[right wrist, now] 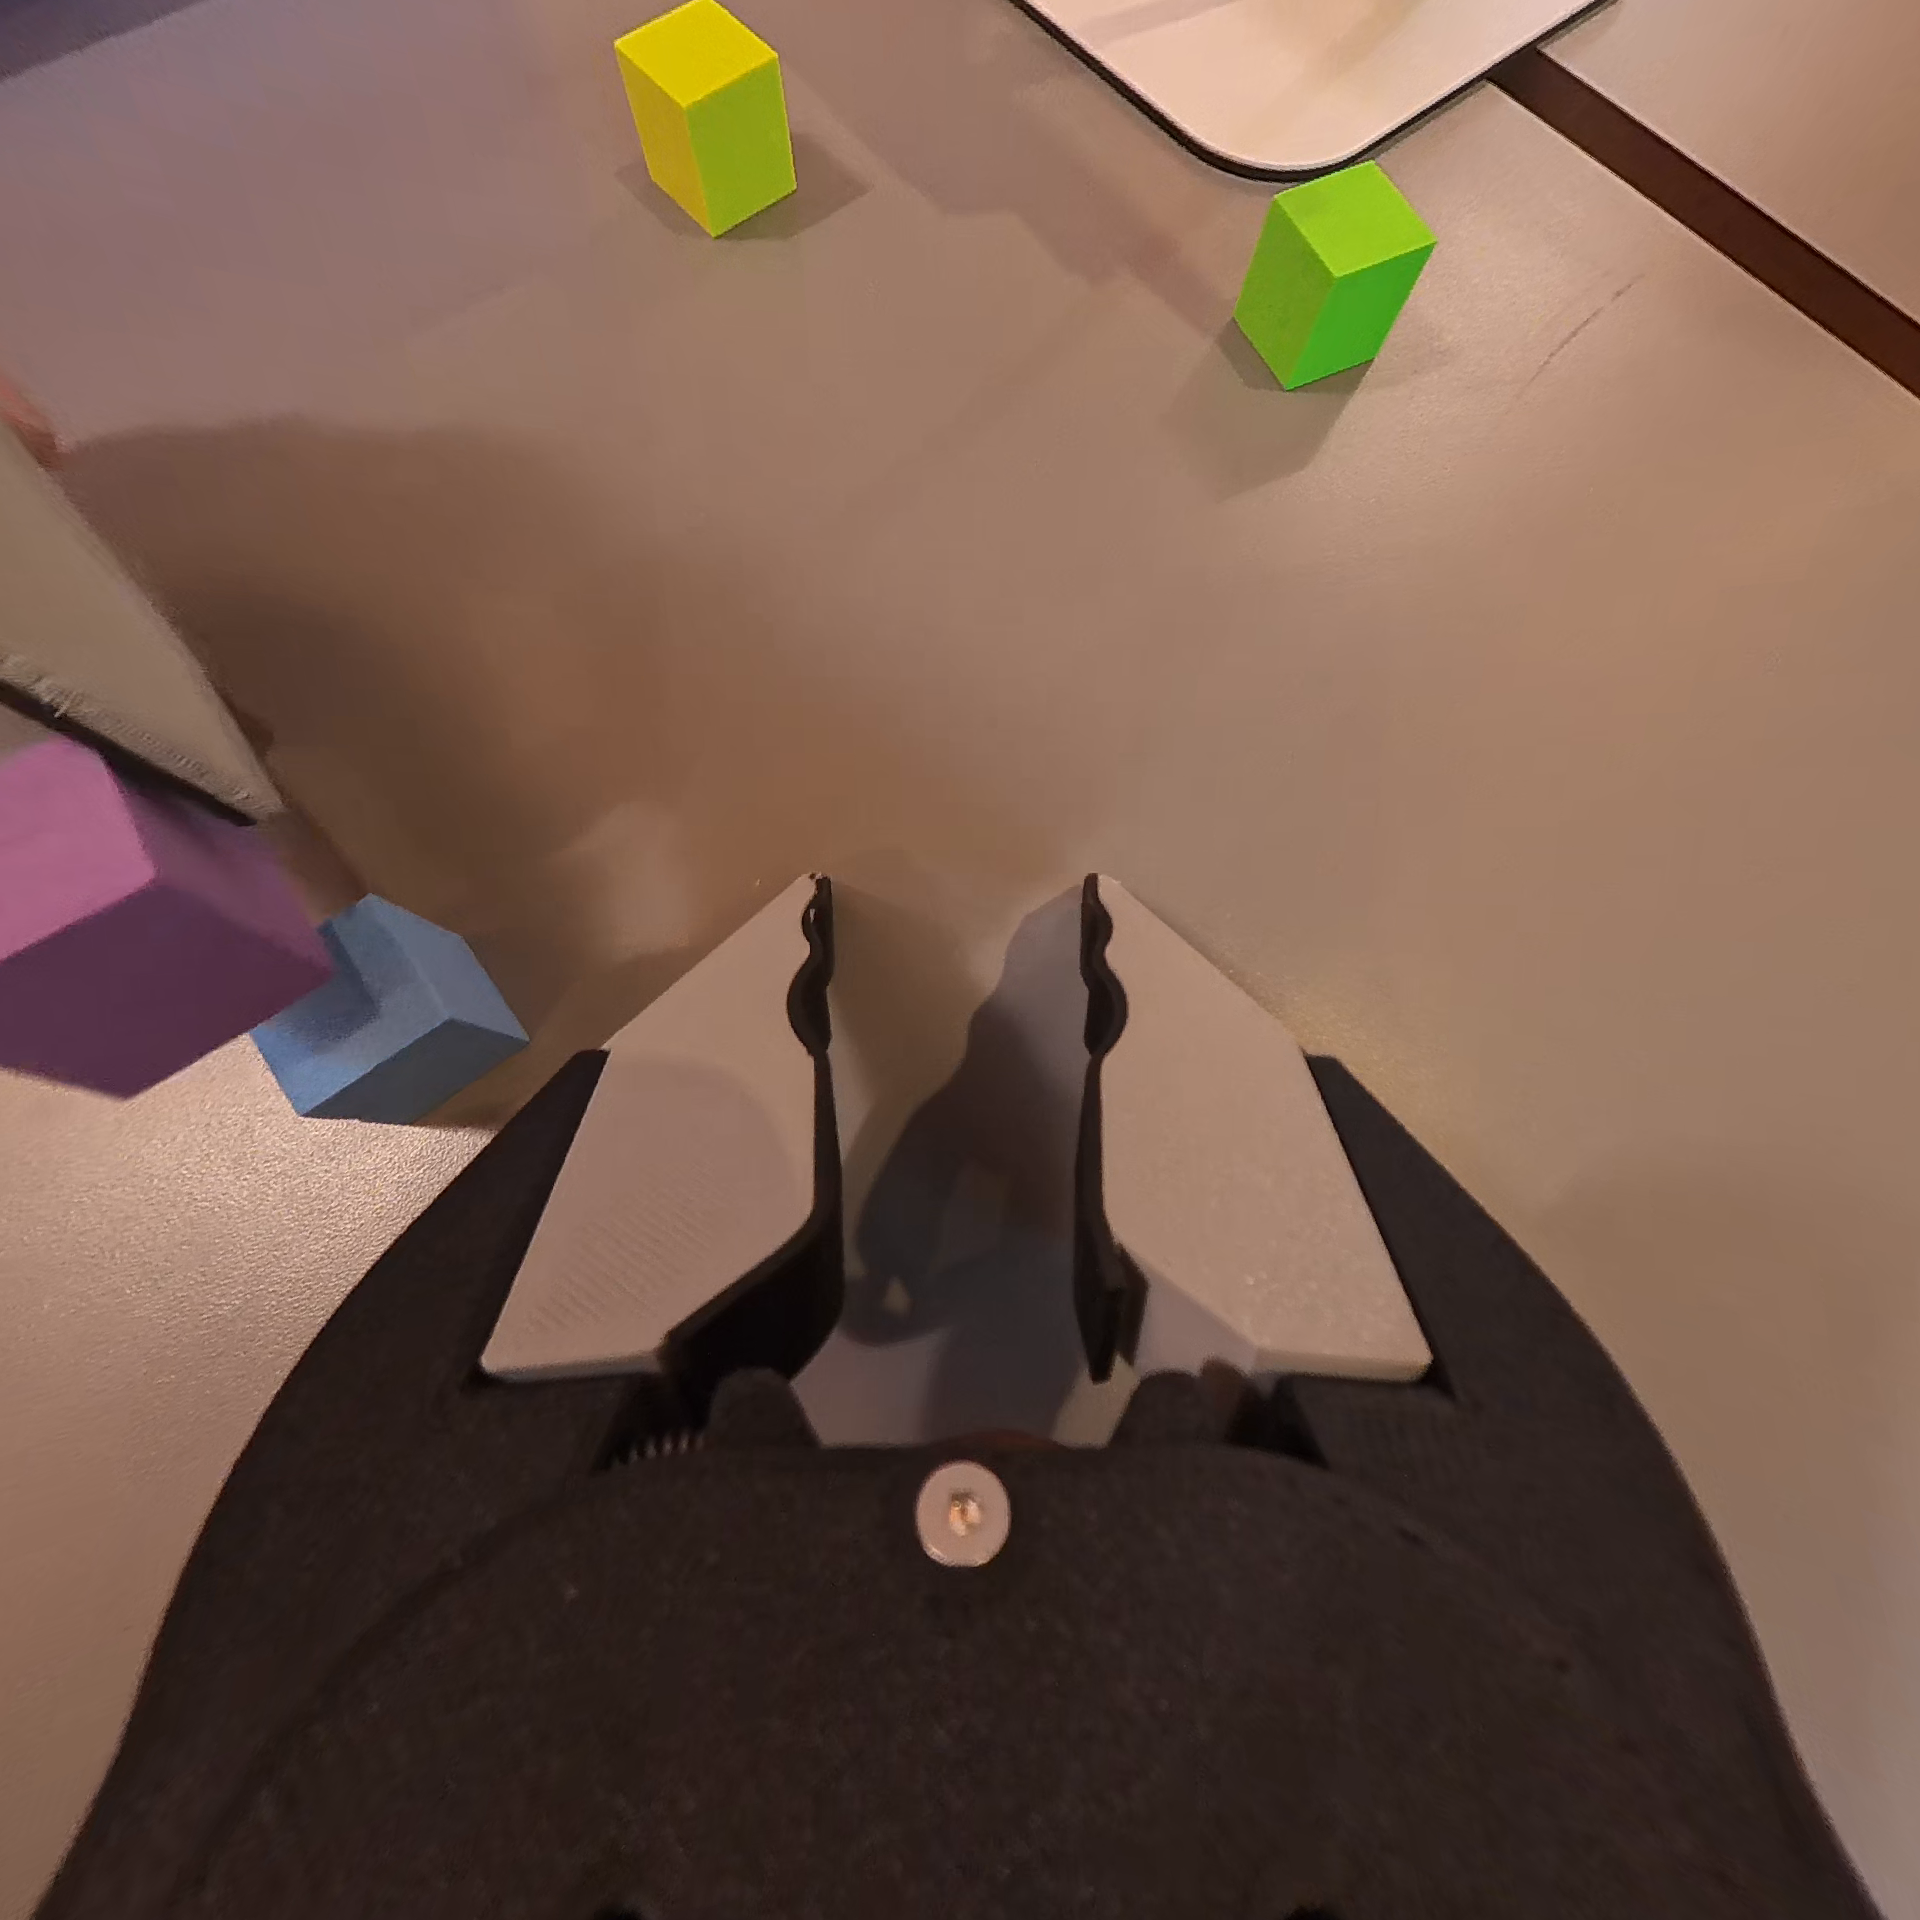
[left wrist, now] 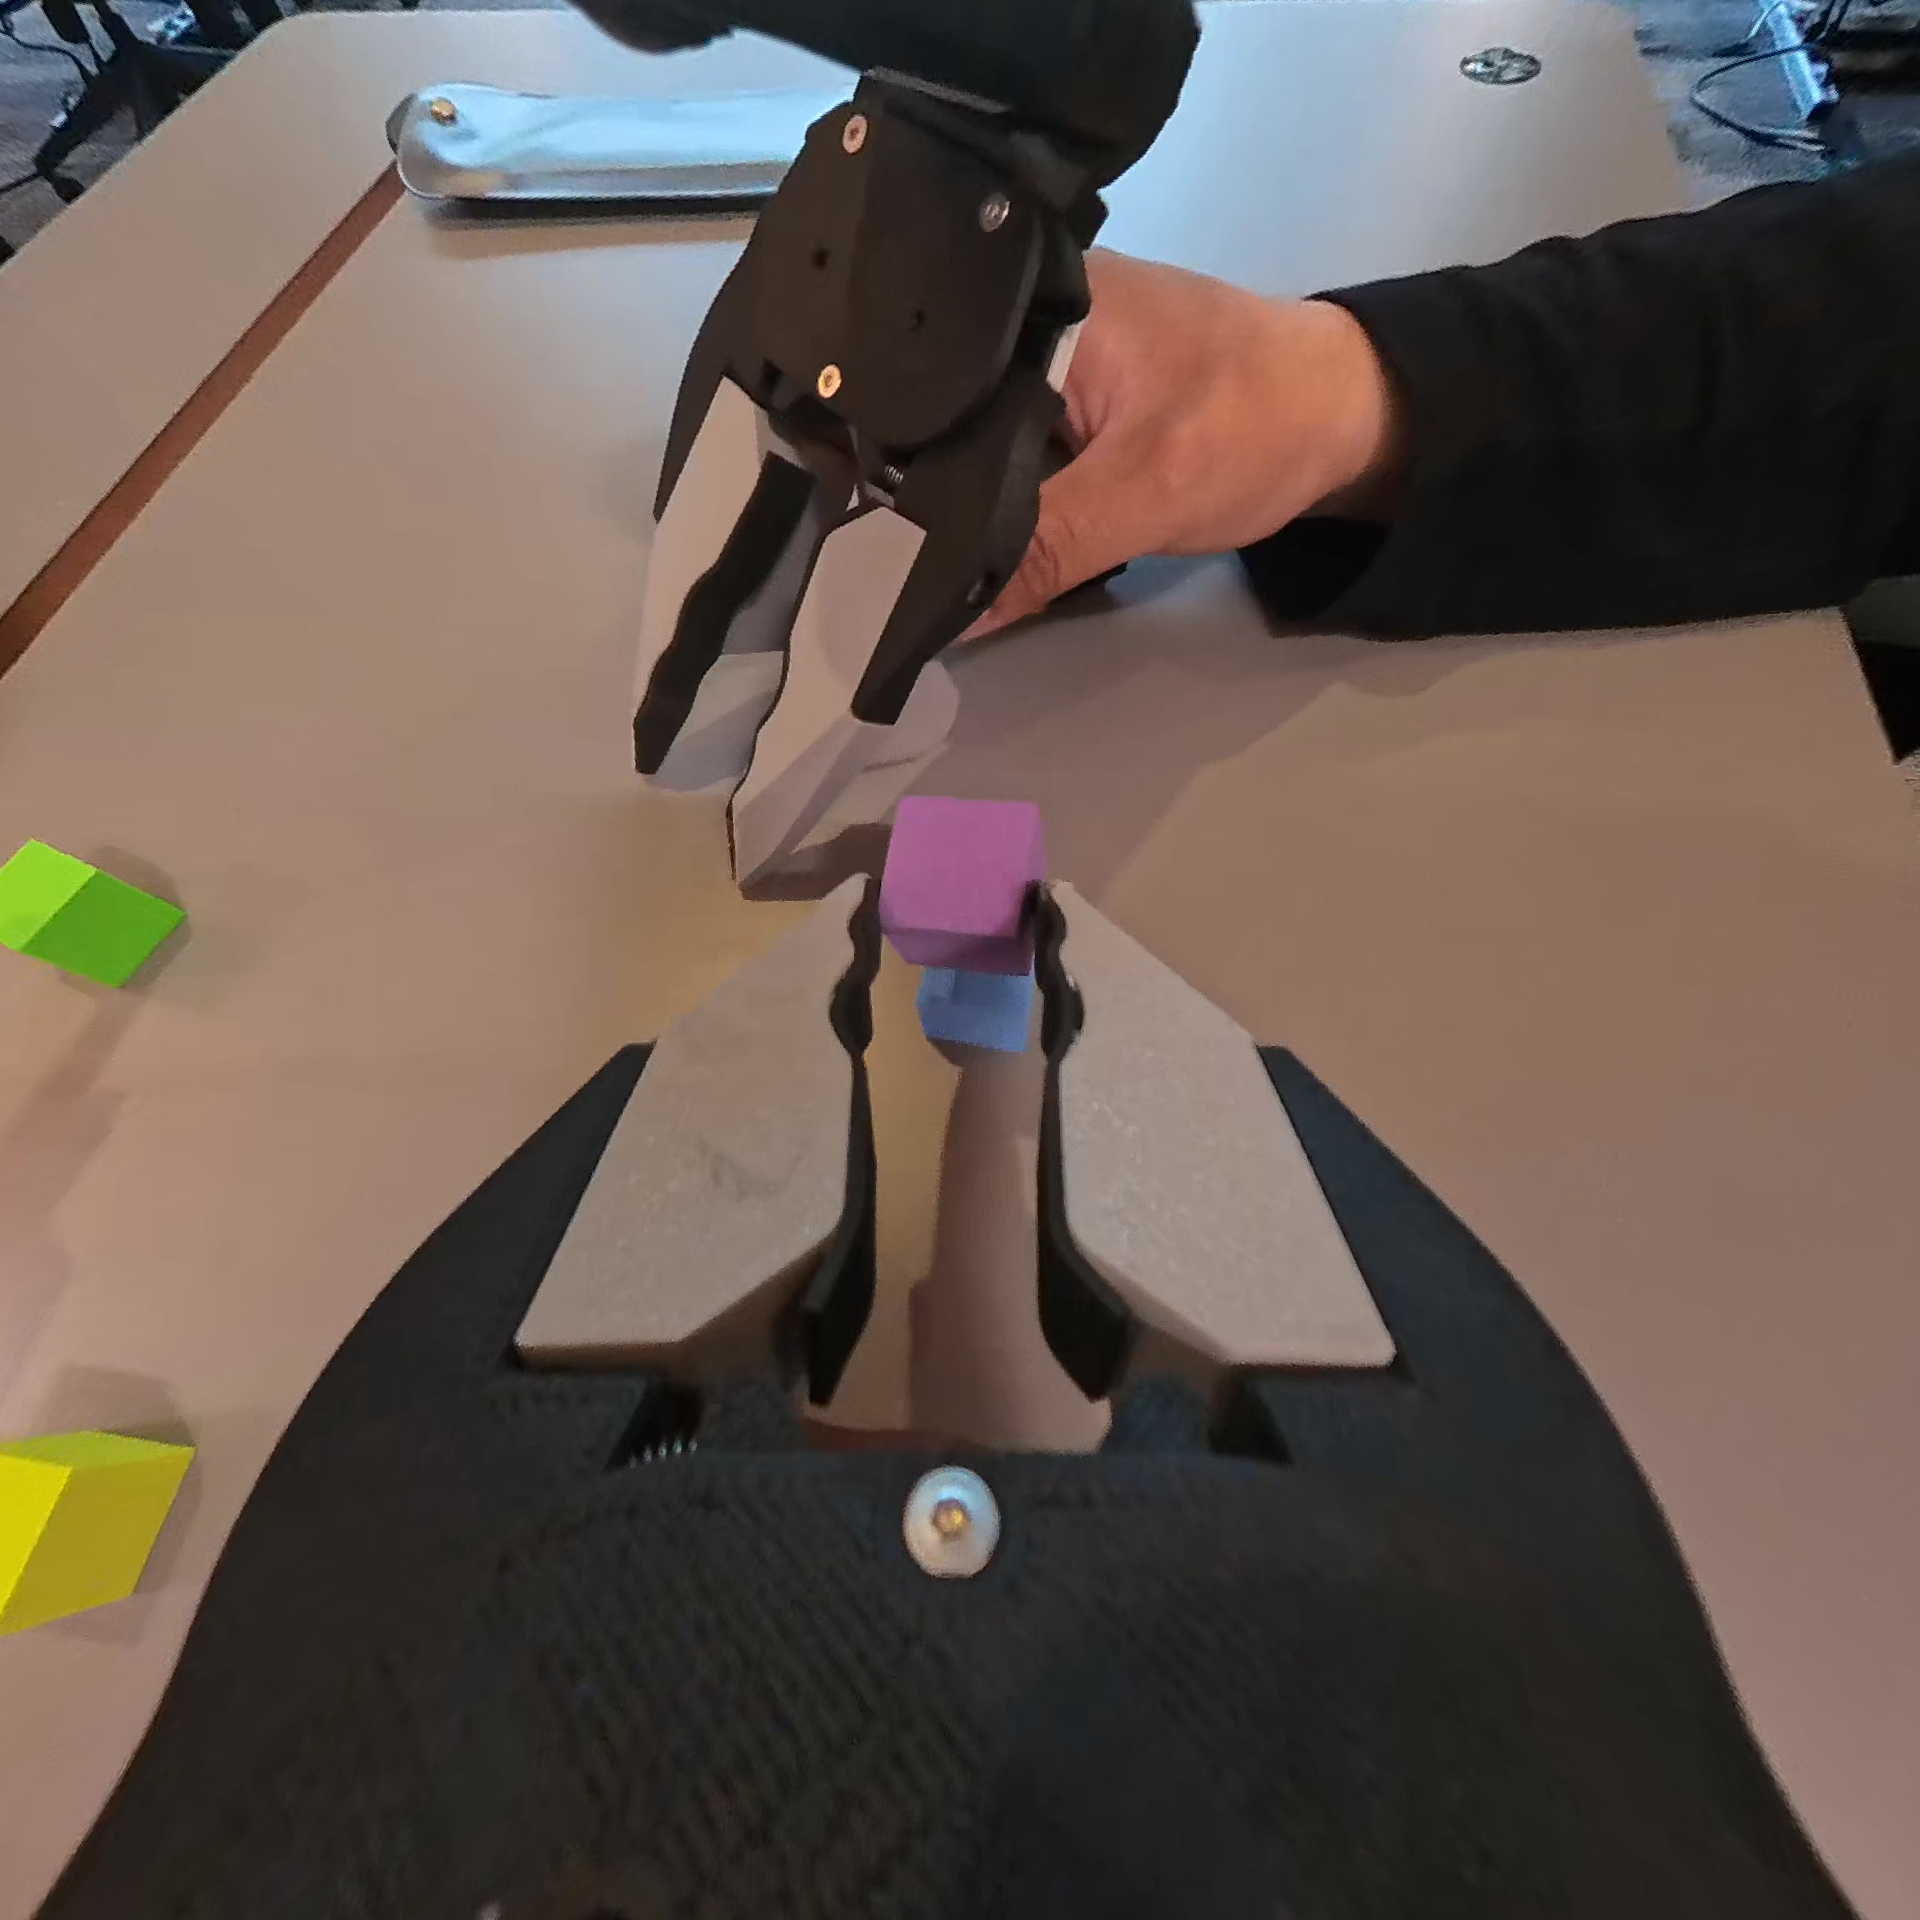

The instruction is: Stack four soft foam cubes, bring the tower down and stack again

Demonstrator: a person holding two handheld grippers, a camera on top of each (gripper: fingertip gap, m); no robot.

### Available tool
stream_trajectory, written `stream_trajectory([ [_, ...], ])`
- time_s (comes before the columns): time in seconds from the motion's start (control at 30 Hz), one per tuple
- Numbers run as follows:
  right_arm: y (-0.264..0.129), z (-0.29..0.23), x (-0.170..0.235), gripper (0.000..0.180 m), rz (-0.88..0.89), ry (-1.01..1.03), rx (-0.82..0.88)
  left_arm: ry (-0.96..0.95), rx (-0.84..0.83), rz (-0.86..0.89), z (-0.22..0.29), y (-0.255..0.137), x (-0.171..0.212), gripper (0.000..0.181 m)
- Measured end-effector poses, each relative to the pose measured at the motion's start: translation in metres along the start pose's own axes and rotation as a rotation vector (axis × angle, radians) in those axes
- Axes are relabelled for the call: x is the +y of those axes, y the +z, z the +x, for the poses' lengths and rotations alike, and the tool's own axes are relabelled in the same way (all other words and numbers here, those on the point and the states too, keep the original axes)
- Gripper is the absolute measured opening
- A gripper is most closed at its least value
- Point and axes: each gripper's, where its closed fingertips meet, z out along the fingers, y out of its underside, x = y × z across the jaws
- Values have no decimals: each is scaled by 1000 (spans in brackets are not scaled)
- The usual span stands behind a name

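My left gripper (left wrist: 954, 906) is shut on a purple foam cube (left wrist: 961, 873), held just above a blue cube (left wrist: 977, 1013) that lies on the table. In the right wrist view the purple cube (right wrist: 125, 935) overlaps the blue cube (right wrist: 405, 1018) at the left edge; whether they touch is unclear. My right gripper (right wrist: 951, 894) is open and empty, hovering over bare table; it also shows in the left wrist view (left wrist: 790, 727), just behind the purple cube. A green cube (left wrist: 83, 914) and a yellow cube (left wrist: 73, 1527) lie apart at the left.
A silver tray-like object (left wrist: 582, 145) lies at the table's far side. A brown seam (left wrist: 208, 395) runs along the left. A person's hand (left wrist: 1195, 416) in a black sleeve holds the right gripper. A white board (right wrist: 1299, 62) lies near the green cube (right wrist: 1335, 275) and the yellow cube (right wrist: 707, 114).
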Motion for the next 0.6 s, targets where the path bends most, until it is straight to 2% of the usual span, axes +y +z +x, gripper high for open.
stream_trajectory([
  [0.6,0,0,0,46,0,-1,1,65,-24,-97,2,12,18,27],
])
